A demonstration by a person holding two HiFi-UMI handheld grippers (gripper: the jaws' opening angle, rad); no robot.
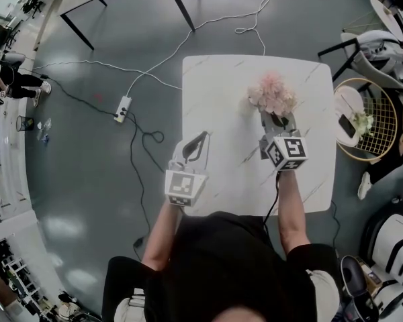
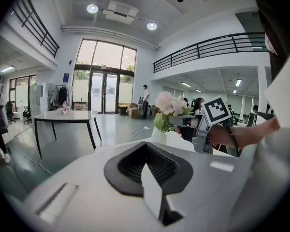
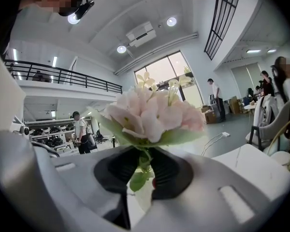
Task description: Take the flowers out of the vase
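My right gripper [image 1: 277, 121] reaches out almost level over the white table [image 1: 215, 86], forearm stretched, jaws clenched on the stems right under the pink flowers [image 1: 273, 94]. The flowers sit in the white vase [image 2: 158, 135], toward the table's far side. My left gripper [image 1: 201, 138] hovers over the near-left part, pinched together with nothing in it. There's a power strip [image 1: 123, 109] on the floor to the left.

The head view looks steeply down, with the white table [image 1: 215, 99] at frame centre. The left gripper view faces seemingly about level across it, with the flowers [image 2: 168, 103] small at centre right. The right gripper view sits close against them, so they fill its centre.
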